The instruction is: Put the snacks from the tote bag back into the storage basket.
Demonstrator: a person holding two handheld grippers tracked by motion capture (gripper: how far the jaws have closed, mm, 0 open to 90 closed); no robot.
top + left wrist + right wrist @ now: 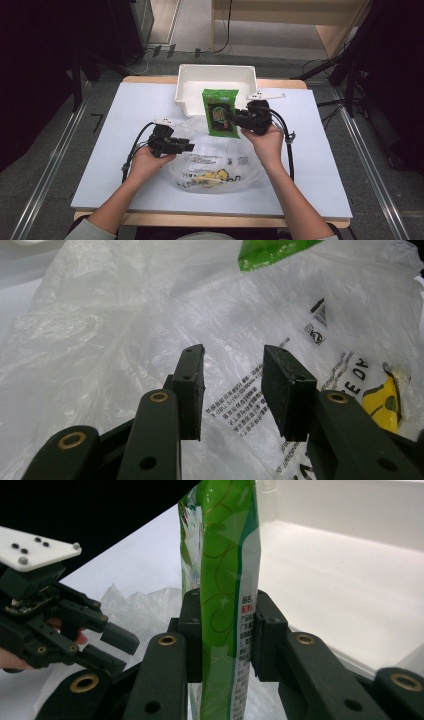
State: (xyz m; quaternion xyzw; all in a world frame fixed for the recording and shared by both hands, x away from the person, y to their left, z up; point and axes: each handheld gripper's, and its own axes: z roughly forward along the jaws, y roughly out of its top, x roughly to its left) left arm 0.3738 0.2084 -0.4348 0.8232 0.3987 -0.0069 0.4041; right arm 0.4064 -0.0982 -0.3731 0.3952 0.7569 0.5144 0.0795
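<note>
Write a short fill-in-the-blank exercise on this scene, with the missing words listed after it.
1. The right gripper is shut on a ____ snack packet.
2. The left gripper, jaws apart, hovers over a clear plastic ____.
3. Behind the packet, at the table's far edge, stands a ____ bin.
4. The print on the plastic bag includes a patch of ____.

Missing words: green; bag; white; yellow

Looks like lab or recording room. White work table (125, 150) with wooden edge stands on grey carpet floor (45, 165). Metal floor rails (367, 150) run along both sides. Black tripod legs (345, 75), loose cables (145, 57), dark curtains at edges, light wooden furniture (280, 12) behind.
</note>
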